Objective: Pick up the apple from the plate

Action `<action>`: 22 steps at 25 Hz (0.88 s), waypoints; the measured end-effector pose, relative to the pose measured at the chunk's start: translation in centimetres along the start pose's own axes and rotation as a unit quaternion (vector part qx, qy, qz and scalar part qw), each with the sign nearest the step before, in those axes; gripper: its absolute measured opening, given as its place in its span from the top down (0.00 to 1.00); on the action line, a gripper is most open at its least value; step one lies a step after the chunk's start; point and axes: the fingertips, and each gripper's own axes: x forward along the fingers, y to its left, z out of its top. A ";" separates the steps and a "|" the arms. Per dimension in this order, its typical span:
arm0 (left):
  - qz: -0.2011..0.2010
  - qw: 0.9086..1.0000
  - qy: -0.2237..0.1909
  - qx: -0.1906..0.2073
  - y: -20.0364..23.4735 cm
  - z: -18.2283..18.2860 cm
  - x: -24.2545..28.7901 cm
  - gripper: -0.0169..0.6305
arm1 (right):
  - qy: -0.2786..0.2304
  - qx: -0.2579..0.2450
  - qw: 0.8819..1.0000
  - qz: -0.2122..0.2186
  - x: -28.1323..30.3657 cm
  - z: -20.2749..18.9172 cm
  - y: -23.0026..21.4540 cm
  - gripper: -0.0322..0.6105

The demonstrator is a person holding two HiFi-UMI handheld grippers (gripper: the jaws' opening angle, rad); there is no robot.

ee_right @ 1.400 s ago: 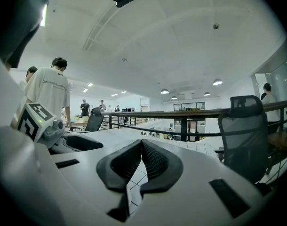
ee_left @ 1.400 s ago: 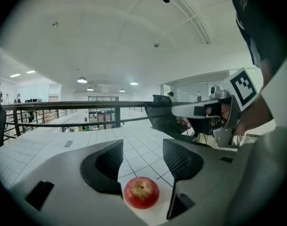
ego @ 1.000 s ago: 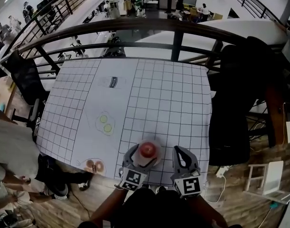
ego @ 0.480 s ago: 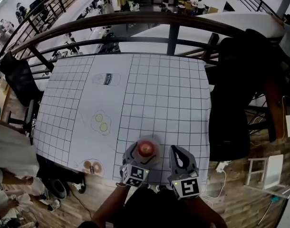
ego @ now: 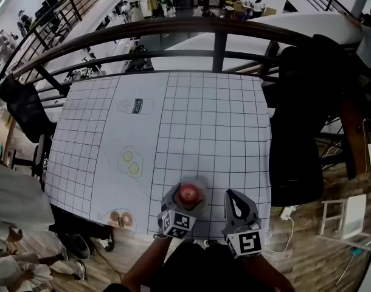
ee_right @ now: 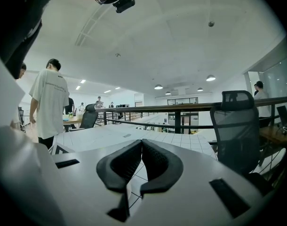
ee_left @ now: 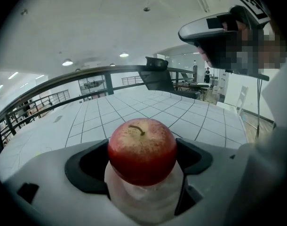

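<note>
1. Your left gripper [ego: 185,201] tilts forward and down over the near edge of the white, grid-lined table [ego: 210,120]. Your forearm reaches in behind it from the bottom of the head view.
2. Its jaws have just been opening and now stand wide. One dark pad sits on either side of the round red apple [ee_left: 142,150], and neither shows any squeeze on the fruit.
3. The apple sits squarely between those jaws and rests on a pale round plate [ego: 200,185] directly under the jaw tips.
4. The apple stands upright, its stem-to-base axis vertical. The short brown stem is on top and bends slightly toward the left jaw's side.
5. Your right gripper [ee_right: 141,147] is held nearly level, just to the right of the left gripper and apart from the apple. Its jaws are closed pad to pad with nothing between them.
6. Ahead of both grippers, the table runs out to a dark metal railing [ego: 219,44].
</note>
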 end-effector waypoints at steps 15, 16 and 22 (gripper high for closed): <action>0.000 1.000 -0.002 -0.008 0.2 0.1 0.0 0.31 | 0.006 -0.007 1.000 -0.002 -0.3 -0.3 -0.4 0.91; 0.000 1.000 -0.005 -0.008 0.1 0.3 -0.2 0.31 | 0.003 -0.007 1.000 -0.002 -0.3 -0.2 -0.3 0.91; 0.000 0.999 -0.033 -0.022 0.2 3.0 -1.6 0.31 | -0.002 -0.008 1.000 -0.002 -0.4 -0.2 -0.4 0.91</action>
